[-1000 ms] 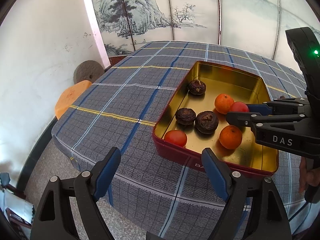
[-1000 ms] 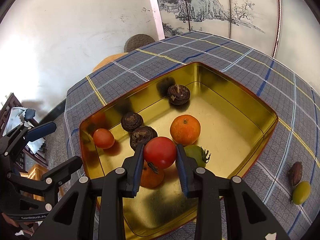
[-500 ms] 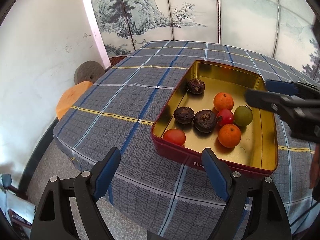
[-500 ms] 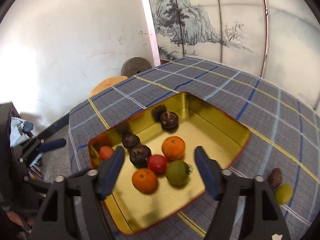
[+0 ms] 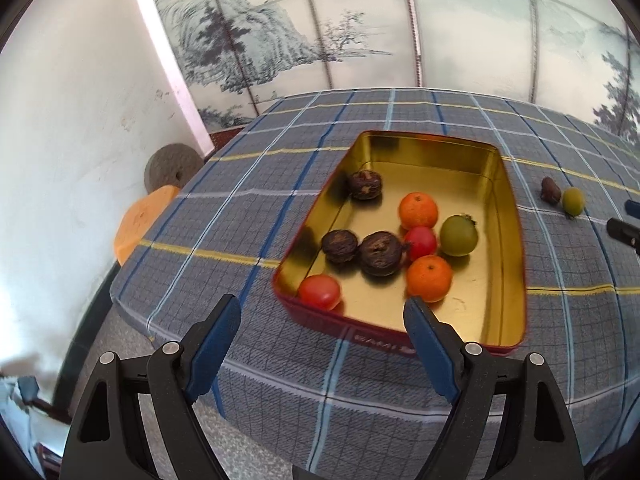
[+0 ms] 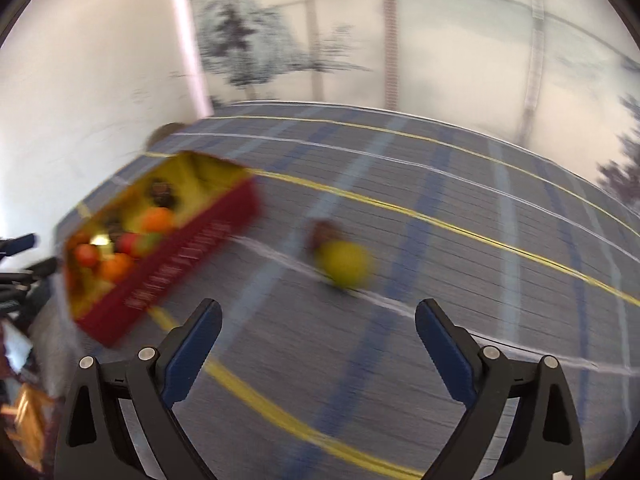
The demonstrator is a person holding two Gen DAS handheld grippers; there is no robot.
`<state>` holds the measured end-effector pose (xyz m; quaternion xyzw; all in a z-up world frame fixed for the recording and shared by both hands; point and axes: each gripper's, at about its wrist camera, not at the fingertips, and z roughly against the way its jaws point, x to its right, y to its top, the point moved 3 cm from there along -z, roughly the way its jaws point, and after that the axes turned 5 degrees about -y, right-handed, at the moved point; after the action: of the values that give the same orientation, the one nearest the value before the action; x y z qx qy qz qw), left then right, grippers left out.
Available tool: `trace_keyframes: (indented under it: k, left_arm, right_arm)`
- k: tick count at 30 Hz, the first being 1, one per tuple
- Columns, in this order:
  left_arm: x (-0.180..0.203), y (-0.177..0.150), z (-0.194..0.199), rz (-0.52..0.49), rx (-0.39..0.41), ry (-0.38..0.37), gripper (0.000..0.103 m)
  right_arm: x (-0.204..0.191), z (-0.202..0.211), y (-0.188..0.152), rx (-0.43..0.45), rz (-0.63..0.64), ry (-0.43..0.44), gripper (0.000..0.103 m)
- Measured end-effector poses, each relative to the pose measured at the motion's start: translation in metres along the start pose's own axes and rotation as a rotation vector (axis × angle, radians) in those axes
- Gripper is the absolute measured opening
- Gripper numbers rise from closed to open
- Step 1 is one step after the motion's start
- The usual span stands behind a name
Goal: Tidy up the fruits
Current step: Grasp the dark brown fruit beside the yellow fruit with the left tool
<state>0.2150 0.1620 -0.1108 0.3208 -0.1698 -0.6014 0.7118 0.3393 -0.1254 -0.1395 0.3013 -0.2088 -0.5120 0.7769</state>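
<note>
A red tin with a gold inside holds two oranges, two red tomatoes, a green tomato and three dark brown fruits. A yellow-green fruit and a dark brown fruit lie on the cloth right of the tin. My left gripper is open and empty at the tin's near edge. My right gripper is open and empty, short of the yellow-green fruit, with the brown fruit just behind it. The tin is at its left. The right wrist view is blurred.
The table wears a grey-blue plaid cloth. An orange stool and a round stone stand by the white wall at the left. A painted screen stands behind the table. The right gripper's tips show at the right edge of the left wrist view.
My right gripper let the red tomato go in the tin, opened, and swung right towards the two fruits on the cloth. My left gripper has hardly moved.
</note>
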Motion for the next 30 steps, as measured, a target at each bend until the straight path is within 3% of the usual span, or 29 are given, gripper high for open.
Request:
trace_keyframes:
  k: [6, 11, 17, 24, 28, 30]
  left_arm:
    - [0.035, 0.017, 0.006, -0.098, 0.022, -0.006, 0.084]
    - [0.072, 0.033, 0.007, -0.186, 0.032, -0.038, 0.084]
    - [0.122, 0.065, -0.005, -0.250, -0.016, -0.203, 0.084]
    - [0.178, 0.117, -0.050, -0.145, -0.183, -0.450, 0.083]
    - [0.203, 0.134, -0.083, -0.030, -0.287, -0.547, 0.076]
    - [0.209, 0.140, -0.101, 0.039, -0.327, -0.545, 0.075]
  right_arm:
    - [0.076, -0.002, -0.027, -0.047, -0.068, -0.157, 0.103]
    - [0.117, -0.013, -0.044, -0.147, -0.067, -0.270, 0.103]
    - [0.144, -0.018, -0.048, -0.191, -0.125, -0.265, 0.103]
    - [0.147, -0.019, -0.051, -0.186, -0.159, -0.230, 0.103]
    - [0.139, -0.019, -0.051, -0.180, -0.125, -0.201, 0.103]
    - [0.135, -0.019, -0.050, -0.177, -0.105, -0.182, 0.103]
